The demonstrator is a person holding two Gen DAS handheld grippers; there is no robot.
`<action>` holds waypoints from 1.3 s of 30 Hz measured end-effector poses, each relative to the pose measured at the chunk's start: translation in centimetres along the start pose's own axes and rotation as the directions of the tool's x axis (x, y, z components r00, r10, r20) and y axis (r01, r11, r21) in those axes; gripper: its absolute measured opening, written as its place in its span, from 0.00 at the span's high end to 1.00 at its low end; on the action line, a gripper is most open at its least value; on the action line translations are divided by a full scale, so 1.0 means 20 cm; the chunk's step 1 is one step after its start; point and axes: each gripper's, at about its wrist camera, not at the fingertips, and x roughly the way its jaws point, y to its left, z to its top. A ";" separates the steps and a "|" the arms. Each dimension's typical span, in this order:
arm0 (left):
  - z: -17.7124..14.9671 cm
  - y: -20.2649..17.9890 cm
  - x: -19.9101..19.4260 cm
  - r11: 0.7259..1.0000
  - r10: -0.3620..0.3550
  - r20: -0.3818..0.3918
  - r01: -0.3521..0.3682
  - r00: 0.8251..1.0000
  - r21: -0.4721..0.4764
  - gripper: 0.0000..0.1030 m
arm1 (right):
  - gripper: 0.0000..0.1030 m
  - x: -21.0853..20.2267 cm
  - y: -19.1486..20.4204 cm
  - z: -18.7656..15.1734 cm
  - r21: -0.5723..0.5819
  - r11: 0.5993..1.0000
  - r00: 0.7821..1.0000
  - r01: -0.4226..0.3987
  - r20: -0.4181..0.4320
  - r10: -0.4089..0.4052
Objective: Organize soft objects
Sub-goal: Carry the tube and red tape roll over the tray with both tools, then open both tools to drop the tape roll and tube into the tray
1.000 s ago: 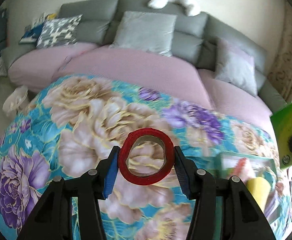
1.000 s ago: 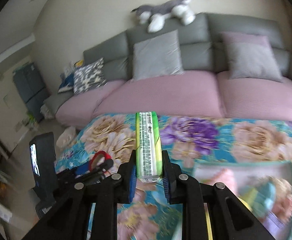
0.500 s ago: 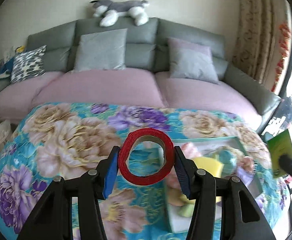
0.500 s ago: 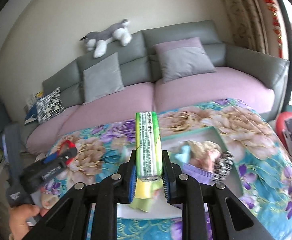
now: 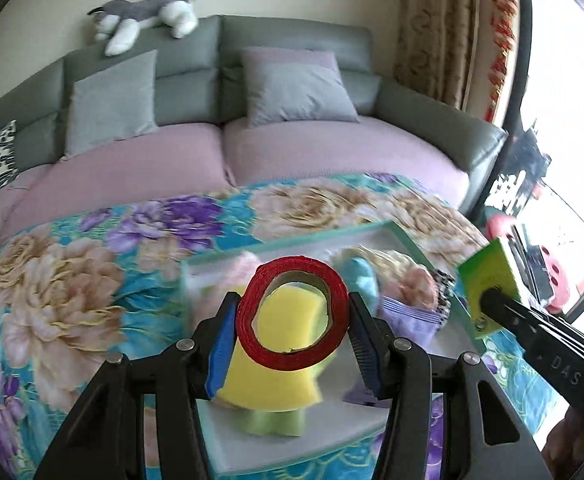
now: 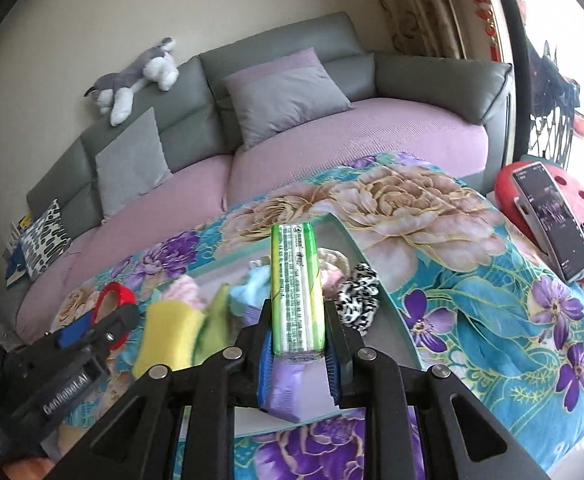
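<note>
Two items are in hand above one tray (image 5: 284, 240). Item one: a red tape roll (image 5: 292, 314), clamped by its outer rim between the blue pads of the left gripper (image 5: 292, 332), jaws about half spread, the roll's hole facing the camera. Item two: a green tissue pack (image 6: 296, 286), pinched across its thin sides in the right gripper (image 6: 297, 350), jaws narrow, its long axis running straight out along the fingers and away from the camera. Destination: the shallow green-rimmed tray on the floral blanket (image 5: 72, 300), already stocked with a yellow sponge (image 5: 276, 356), a green cloth beneath it, pale pink and blue soft pieces, a purple packet (image 6: 292, 388) and a black-and-white scrunchie (image 6: 357, 294). Governing relation: the tray lies ahead of and below both grippers; the tape hangs over its near left portion, directly above the sponge, while the pack hangs over its near right portion, above the purple packet. Each hand appears about equally near; judged, either load could be lowered almost straight down. Surroundings: a grey sofa (image 5: 292, 44) with pink seat covers behind, a plush dog (image 5: 148, 12) on its back, a phone (image 6: 547, 220) on a red stool at right.
</note>
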 end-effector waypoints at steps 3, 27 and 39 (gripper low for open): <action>-0.02 -0.09 0.04 0.999 -0.023 -0.017 0.024 1.000 0.027 0.47 | 0.77 0.03 -0.05 -0.01 0.012 1.000 1.000 0.009 0.004 -0.009; -0.15 -0.20 0.30 0.998 0.005 -0.160 0.005 0.987 0.065 0.47 | 0.77 0.27 -0.16 -0.12 0.029 1.000 0.989 -0.001 -0.146 0.006; -0.19 -0.25 0.34 0.993 0.009 -0.199 0.014 0.980 0.114 0.47 | 0.75 0.34 -0.18 -0.16 0.028 0.999 0.976 0.036 -0.217 -0.029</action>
